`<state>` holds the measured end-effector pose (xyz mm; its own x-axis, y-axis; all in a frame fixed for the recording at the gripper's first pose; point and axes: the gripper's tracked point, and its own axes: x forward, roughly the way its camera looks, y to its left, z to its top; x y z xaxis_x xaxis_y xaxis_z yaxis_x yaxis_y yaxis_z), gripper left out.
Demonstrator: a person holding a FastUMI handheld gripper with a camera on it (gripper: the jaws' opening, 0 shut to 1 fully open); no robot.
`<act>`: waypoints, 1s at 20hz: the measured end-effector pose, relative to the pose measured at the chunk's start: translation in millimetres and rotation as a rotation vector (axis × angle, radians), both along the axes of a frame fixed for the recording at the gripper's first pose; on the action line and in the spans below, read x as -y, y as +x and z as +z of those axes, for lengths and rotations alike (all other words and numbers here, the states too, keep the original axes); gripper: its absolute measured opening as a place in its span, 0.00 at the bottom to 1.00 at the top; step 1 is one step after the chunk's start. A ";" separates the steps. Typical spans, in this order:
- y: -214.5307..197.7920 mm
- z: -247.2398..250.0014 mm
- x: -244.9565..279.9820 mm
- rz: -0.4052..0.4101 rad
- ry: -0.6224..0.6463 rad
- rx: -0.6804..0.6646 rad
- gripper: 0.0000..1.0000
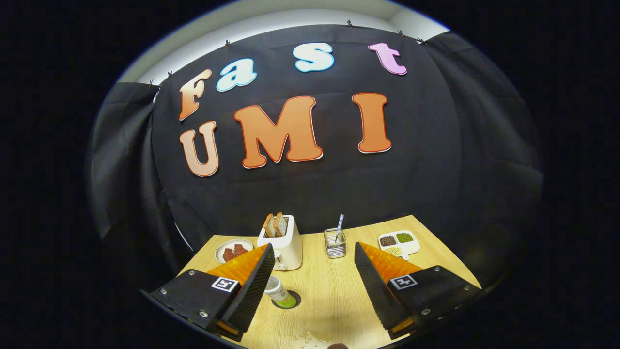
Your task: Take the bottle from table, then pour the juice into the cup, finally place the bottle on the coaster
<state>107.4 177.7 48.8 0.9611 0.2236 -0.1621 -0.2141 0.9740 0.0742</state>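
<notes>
Tool (310,286) wide and empty above the worktop (329,295); bottle (280,292) on its coaster (295,303) near the front edge, so retreat straight, avoiding the cap.

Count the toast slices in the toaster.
2: both slices stand side by side in the toaster, beyond the open gripper. None seem hidden.

I see the small plastic bottle (279,291) with a white cap and green juice inside standing upright on the round dark coaster (292,303), on the light wooden table. It sits just beside the inner face of the left finger, between the fingers.
</notes>
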 end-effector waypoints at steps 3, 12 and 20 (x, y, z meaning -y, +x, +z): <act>6.6 -2.9 3.1 -0.011 -0.009 -0.006 0.98; 18.7 -8.8 -4.6 -0.006 -0.030 -0.027 0.98; 32.0 -4.9 -10.8 -0.010 -0.046 -0.021 0.98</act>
